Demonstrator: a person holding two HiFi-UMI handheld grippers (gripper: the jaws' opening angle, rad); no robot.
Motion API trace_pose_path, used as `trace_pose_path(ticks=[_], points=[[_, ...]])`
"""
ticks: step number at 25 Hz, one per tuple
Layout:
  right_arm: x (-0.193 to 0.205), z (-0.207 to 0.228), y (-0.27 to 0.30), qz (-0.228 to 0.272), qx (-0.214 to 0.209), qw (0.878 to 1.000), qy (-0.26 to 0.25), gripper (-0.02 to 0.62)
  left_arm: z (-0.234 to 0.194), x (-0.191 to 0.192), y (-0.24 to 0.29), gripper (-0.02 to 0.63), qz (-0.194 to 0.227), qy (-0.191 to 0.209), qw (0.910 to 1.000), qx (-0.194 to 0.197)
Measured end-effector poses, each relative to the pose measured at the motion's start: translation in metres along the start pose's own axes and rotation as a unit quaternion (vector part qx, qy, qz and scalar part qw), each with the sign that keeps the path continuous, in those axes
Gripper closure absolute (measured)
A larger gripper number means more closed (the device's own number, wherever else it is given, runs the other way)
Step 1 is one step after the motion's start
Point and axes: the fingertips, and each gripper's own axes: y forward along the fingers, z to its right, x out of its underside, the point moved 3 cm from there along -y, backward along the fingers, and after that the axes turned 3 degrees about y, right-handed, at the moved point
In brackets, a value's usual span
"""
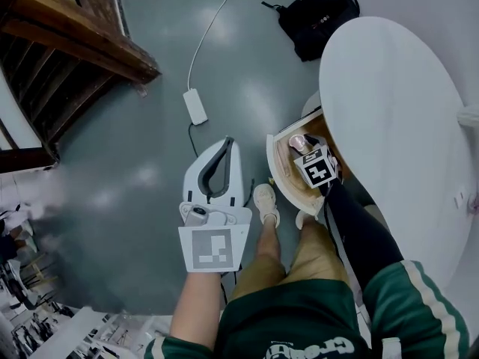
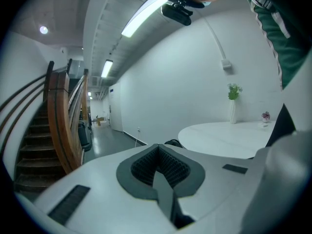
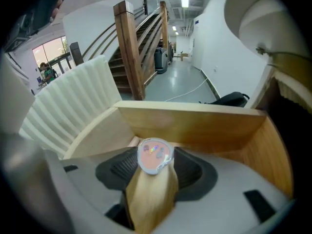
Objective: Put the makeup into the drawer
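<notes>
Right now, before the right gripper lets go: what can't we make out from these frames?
- Drawer floor: right gripper view, covered by the makeup tube and the right gripper body; contents unknown.
- Drawer depth: head view, the table top overhangs it.
- Tube cap print: blurred, too small.
- White object on the table: head view, cut off by the right edge.

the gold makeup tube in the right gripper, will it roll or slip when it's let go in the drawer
Probably rigid: the makeup tube shows no dent between the pads of the right hand-held gripper. Its round body may well roll inside the smooth wooden drawer. The smooth-looking gold surface could be somewhat slippery.
</notes>
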Motion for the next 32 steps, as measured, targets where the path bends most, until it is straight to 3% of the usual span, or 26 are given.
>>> trace_pose_path(ticks=[8,17,19,20,21,25,32], points=[[0.011,0.013,0.028,-0.027,0.015,1.000,0.004,0.356,-0.008,0.017,0.005,0.606,-0.017,-0.003,0.9998,-0.009],[0.011,0.016,0.041,-0.024,0.011,1.000,0.015,0.353,-0.011,0.016,0.009,0.606,-0.017,0.006,0.9998,-0.013],[0.011,0.017,0.041,-0.020,0.015,0.999,0.037,0.320,-0.011,0.013,0.007,0.606,-0.013,0.002,0.9998,-0.013],[0.009,0.016,0.040,-0.016,0.016,0.999,0.048,0.236,-0.011,0.011,0.006,0.606,-0.011,0.004,0.9999,-0.011],[0.007,0.015,0.037,-0.010,0.016,0.998,0.054,0.202,-0.012,0.009,0.005,0.606,-0.008,0.007,0.9999,-0.009],[-0.008,0.002,0.006,0.026,0.013,0.998,0.051,0.204,-0.013,-0.001,-0.002,0.606,0.004,0.012,0.9999,-0.007],[-0.039,-0.048,-0.066,0.089,-0.030,0.994,0.062,0.222,-0.025,-0.035,-0.021,0.606,0.027,0.007,0.9996,0.000]])
